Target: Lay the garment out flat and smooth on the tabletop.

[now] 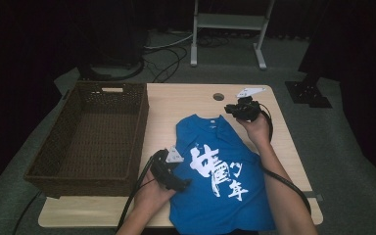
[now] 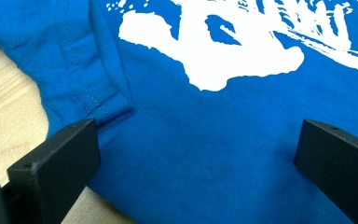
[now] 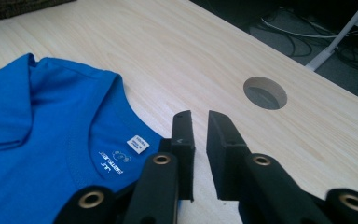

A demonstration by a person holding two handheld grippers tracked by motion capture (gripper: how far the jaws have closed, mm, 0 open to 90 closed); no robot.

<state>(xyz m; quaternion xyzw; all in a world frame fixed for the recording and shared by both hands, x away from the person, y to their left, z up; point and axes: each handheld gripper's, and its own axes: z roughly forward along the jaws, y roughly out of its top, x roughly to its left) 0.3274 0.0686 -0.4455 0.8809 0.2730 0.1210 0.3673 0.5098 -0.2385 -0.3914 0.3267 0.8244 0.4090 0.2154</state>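
Blue T-shirt (image 1: 220,181) lies flat at the tabletop's (image 1: 186,98) near edge. Left tongs (image 2: 196,154) spread wide over its hem, grasping nothing. Right tongs (image 3: 199,154) almost closed, empty, just beside the collar (image 3: 116,158); a pinch from here may miss the neckline or drag the shirt crooked.

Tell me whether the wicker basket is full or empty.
Empty: the high view shows the basket with only its bare woven floor; the blue T-shirt lies on the table beside it.

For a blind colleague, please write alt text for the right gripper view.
Two black tongs, nearly closed with a narrow empty gap, hover beside the collar of a blue T-shirt on a pale wooden table. A small white label sits inside the collar; a round hole in the table lies beyond.
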